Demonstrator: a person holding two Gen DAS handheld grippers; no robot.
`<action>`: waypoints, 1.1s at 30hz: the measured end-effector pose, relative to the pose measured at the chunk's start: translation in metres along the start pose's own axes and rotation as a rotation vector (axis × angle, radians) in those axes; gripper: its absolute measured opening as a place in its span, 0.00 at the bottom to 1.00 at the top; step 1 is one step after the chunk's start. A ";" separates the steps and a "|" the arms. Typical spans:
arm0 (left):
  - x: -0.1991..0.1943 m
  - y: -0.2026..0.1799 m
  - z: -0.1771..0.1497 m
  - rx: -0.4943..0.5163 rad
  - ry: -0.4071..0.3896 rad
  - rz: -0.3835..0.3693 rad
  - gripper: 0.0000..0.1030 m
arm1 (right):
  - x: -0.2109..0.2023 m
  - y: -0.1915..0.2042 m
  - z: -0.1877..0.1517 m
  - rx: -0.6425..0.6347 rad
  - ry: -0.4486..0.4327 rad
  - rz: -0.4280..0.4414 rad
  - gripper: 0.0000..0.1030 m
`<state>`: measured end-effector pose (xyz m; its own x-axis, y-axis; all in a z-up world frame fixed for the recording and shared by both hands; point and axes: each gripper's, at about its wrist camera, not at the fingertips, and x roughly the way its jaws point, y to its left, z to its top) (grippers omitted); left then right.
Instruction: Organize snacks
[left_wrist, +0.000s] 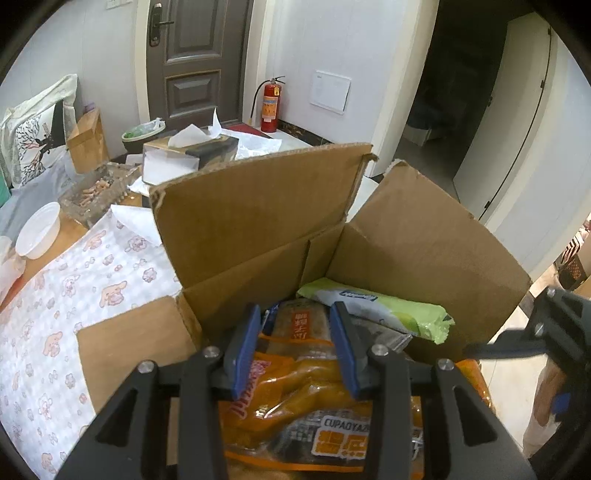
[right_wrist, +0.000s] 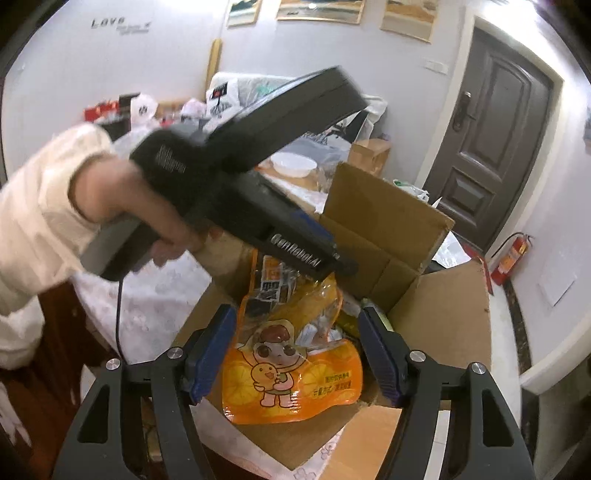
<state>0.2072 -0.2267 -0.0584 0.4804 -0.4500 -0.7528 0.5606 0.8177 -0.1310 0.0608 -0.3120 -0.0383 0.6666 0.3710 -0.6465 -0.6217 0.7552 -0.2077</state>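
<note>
I want the orange bag (right_wrist: 291, 365) settled flat inside the box (left_wrist: 424, 236), beside the green pack (left_wrist: 380, 306) already there. My left tongs (left_wrist: 297, 345) grasp the bag's top; my right tongs (right_wrist: 295, 350) are released, straddling its bottom. I'd lower gently and avoid the flaps.

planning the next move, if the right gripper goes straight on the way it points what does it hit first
Most likely the orange snack bag, lying between the open fingers of the right gripper at the edge of the box. Depth is unclear.
</note>
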 end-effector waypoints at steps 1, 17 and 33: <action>0.000 0.000 0.000 0.001 0.002 0.001 0.36 | 0.004 0.001 0.000 -0.007 0.018 0.009 0.52; -0.074 0.020 -0.005 -0.052 -0.131 -0.061 0.36 | 0.043 -0.022 0.045 0.044 0.093 -0.017 0.29; -0.137 0.027 -0.030 -0.105 -0.241 -0.031 0.63 | 0.015 -0.018 0.051 0.071 0.097 -0.077 0.57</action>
<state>0.1361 -0.1323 0.0212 0.6175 -0.5379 -0.5738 0.5109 0.8290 -0.2274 0.1029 -0.2921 -0.0075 0.6661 0.2589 -0.6995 -0.5371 0.8172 -0.2090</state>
